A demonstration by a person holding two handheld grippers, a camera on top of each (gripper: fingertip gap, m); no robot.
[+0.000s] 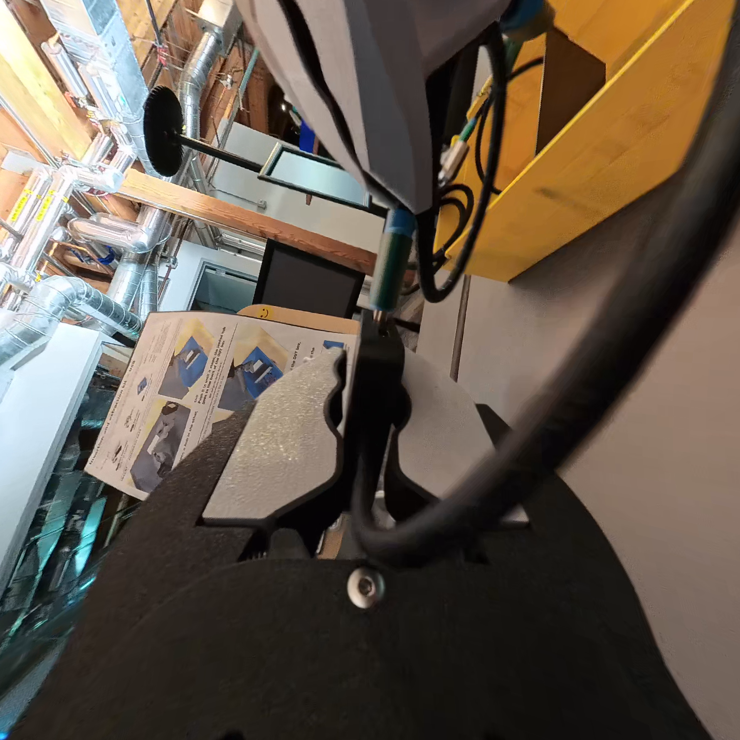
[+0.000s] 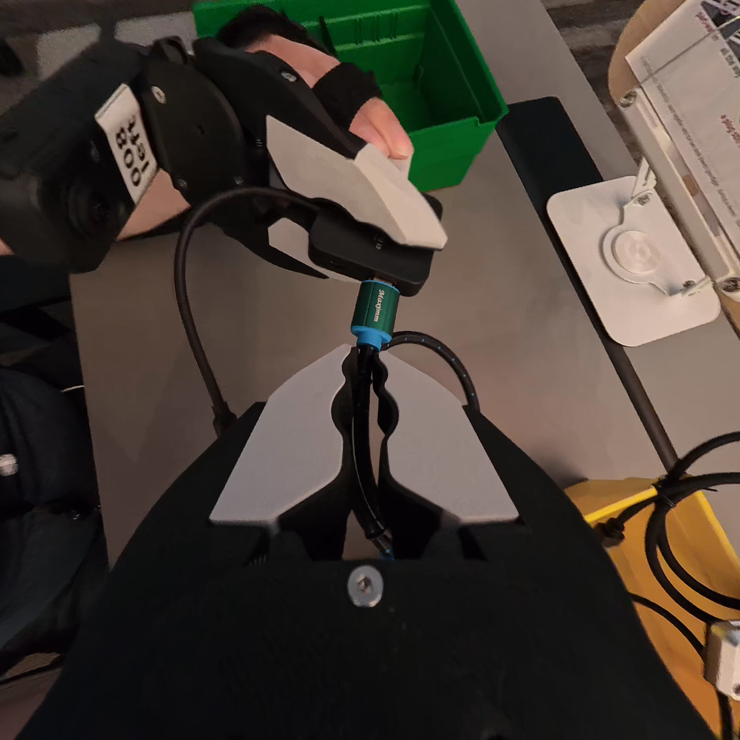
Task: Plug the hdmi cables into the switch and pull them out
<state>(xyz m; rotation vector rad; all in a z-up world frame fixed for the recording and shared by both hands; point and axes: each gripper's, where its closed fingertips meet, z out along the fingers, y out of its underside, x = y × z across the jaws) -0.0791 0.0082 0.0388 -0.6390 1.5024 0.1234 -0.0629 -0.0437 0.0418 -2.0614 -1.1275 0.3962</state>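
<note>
My left gripper (image 1: 378, 370) is shut on a small black HDMI switch (image 1: 378, 356) and holds it in the air above the grey table. The switch's own black cable (image 1: 600, 360) loops away from it. My right gripper (image 2: 363, 355) is shut on a black braided cable just behind its green HDMI plug (image 2: 374, 308) with a blue collar. The plug's metal tip sits in a port on the switch's (image 2: 360, 260) edge, and a sliver of metal still shows. The left gripper (image 2: 392, 256) shows in the right wrist view. The green plug (image 1: 394, 276) shows in the left wrist view below the right gripper's grey fingers (image 1: 380, 120).
An open green bin (image 2: 420, 80) stands on the far side of the grey table (image 2: 280, 360). A white base plate (image 2: 632, 260) and a stand with an instruction sheet (image 2: 700, 100) are at the right. A yellow box (image 2: 680, 560) with more cables is at the near right. Left tips to right tips: about 6 cm.
</note>
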